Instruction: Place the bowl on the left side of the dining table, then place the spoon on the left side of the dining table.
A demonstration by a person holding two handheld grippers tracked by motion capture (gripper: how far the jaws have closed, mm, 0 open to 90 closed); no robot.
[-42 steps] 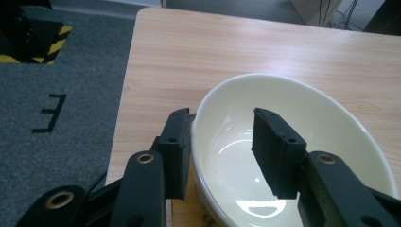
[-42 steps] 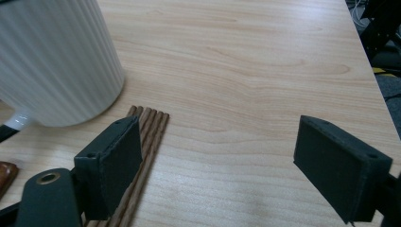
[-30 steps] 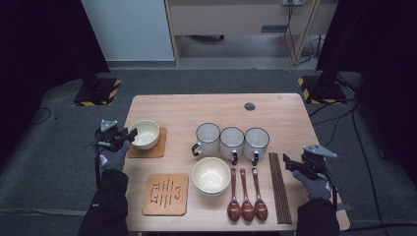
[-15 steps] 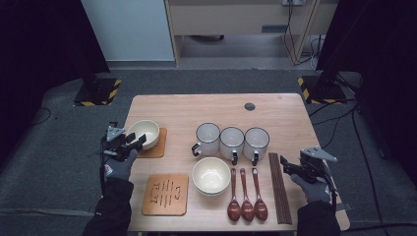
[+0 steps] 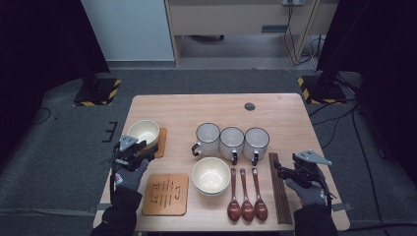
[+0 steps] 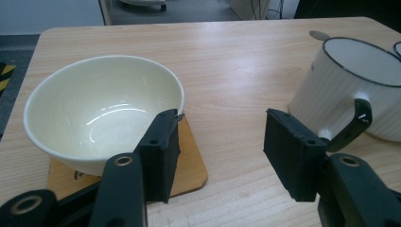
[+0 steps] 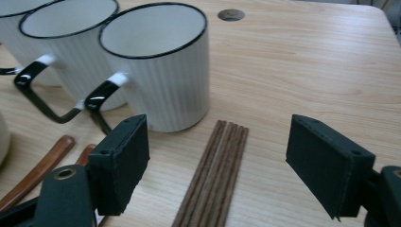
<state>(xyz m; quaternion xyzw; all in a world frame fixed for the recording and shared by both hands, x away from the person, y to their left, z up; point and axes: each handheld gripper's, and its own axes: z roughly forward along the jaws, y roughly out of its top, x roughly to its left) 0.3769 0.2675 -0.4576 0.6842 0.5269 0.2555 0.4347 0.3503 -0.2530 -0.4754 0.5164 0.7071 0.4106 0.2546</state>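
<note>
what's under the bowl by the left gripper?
A wooden coaster lies under the cream bowl; its near corner sticks out beside the open left gripper. The bowl covers the rest, so any pattern there can't be seen.

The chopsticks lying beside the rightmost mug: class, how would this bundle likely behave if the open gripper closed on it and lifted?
The chopsticks are several thin, separate dark wooden sticks lying flush on the table, so they would probably splay or slip apart rather than lift as one. Each looks stiff and light. Lying flat, they offer the right gripper little edge to get under.
</note>
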